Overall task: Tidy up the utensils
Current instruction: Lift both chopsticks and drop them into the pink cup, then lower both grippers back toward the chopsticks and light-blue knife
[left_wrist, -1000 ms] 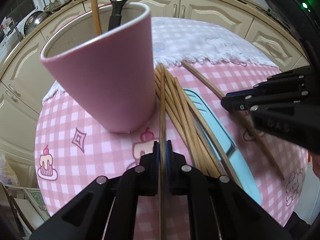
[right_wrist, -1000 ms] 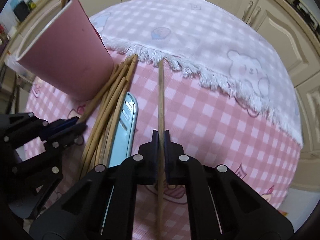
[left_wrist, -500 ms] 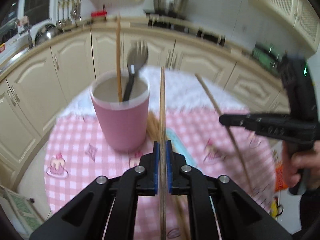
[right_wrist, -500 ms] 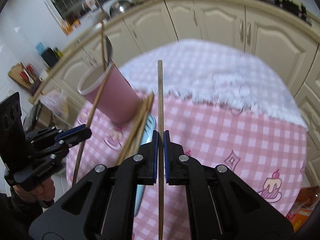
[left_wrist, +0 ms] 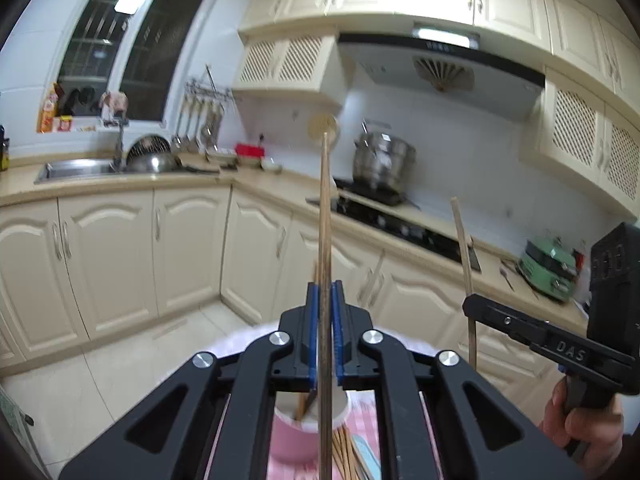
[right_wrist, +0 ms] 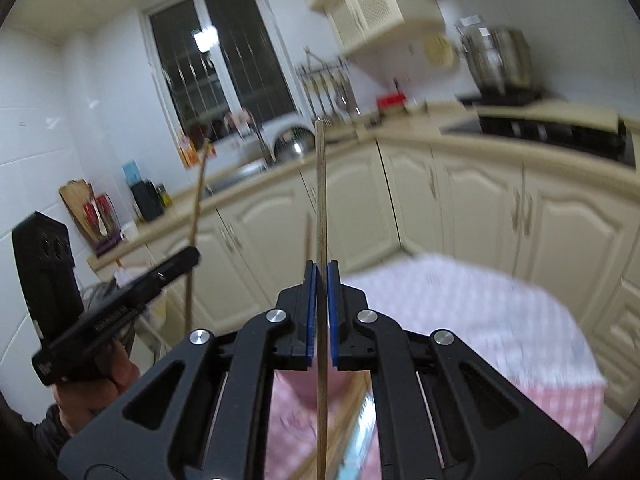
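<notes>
My left gripper (left_wrist: 325,292) is shut on one wooden chopstick (left_wrist: 325,200), which stands nearly upright in front of the camera. Below it, seen through the gripper's frame, is the pink cup (left_wrist: 294,438) with utensils inside, and beside the cup lies a bundle of chopsticks (left_wrist: 345,454). My right gripper (right_wrist: 321,276) is shut on a second chopstick (right_wrist: 321,200), also held upright. Each gripper shows in the other's view: the right gripper (left_wrist: 471,307) with its stick (left_wrist: 463,248), and the left gripper (right_wrist: 191,257) with its stick (right_wrist: 196,208). Both hang above the table.
The round table (right_wrist: 520,400) wears a pink checked cloth with a white cloth (right_wrist: 460,300) over its far part. A light blue utensil (left_wrist: 368,460) lies next to the chopstick bundle. Cream kitchen cabinets (left_wrist: 120,256), a sink and a stove with a pot (left_wrist: 382,160) stand behind.
Both grippers rose from the table and tilted up, each lifting its chopstick off the cloth. The views swung from the tabletop to the kitchen cabinets; the cup dropped to the bottom of view.
</notes>
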A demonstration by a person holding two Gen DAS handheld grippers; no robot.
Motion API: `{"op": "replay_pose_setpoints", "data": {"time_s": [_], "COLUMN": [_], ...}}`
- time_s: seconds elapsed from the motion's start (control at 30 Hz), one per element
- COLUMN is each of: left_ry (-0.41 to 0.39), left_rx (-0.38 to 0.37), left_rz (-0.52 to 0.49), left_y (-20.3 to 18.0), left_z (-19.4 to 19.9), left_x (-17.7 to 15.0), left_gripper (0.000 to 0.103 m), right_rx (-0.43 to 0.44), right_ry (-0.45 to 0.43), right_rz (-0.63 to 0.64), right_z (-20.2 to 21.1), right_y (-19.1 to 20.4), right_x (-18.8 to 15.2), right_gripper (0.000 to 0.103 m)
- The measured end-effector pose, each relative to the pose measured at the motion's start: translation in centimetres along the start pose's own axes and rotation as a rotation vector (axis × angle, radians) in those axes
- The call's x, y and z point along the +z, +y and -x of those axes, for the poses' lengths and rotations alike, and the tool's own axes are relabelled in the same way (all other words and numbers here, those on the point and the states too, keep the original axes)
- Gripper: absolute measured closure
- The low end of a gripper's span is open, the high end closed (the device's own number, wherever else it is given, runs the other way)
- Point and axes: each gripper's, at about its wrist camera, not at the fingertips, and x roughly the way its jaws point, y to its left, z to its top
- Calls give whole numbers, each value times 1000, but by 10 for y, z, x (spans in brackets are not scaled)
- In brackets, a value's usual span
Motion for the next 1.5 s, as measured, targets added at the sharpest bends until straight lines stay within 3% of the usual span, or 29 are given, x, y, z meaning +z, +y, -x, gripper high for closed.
{"op": "replay_pose_setpoints", "data": {"time_s": [0.2,0.4,0.8,1.1,1.17,1.23,1.27,1.3,1.33,1.5], "left_ry": [-115,-161,-113,-57,-45,-47,-46,-47,-60,-41], "left_rx": [12,24,50,53,58,84,93,90,96,130], "left_rz": [4,33,67,35,28,38,53,61,69,21], "left_y": [-3,3,17,18,19,25,29,32,36,31], "left_z": [-16,-41,-76,-86,-82,-73,-68,-64,-56,-36], "left_x": [30,42,8,-17,-18,-17,-15,-13,-11,-2], "left_gripper": [97,97,97,94,78,53,43,22,16,9], "right_rx": [31,19,-10,-27,-43,-72,-69,-75,-89,-116], "right_ry": [-107,-151,-105,3,6,-11,-26,-41,-46,-38], "right_rz": [10,8,-4,21,3,-37,-56,-67,-69,-86], "right_z": [-30,-61,-94,-104,-98,-87,-82,-75,-69,-47], "right_y": [17,19,13,12,7,-3,-7,-11,-13,-22], "right_x": [33,38,17,-2,-3,-1,0,1,3,10], "right_gripper": [97,97,97,95,85,57,28,16,16,6]}}
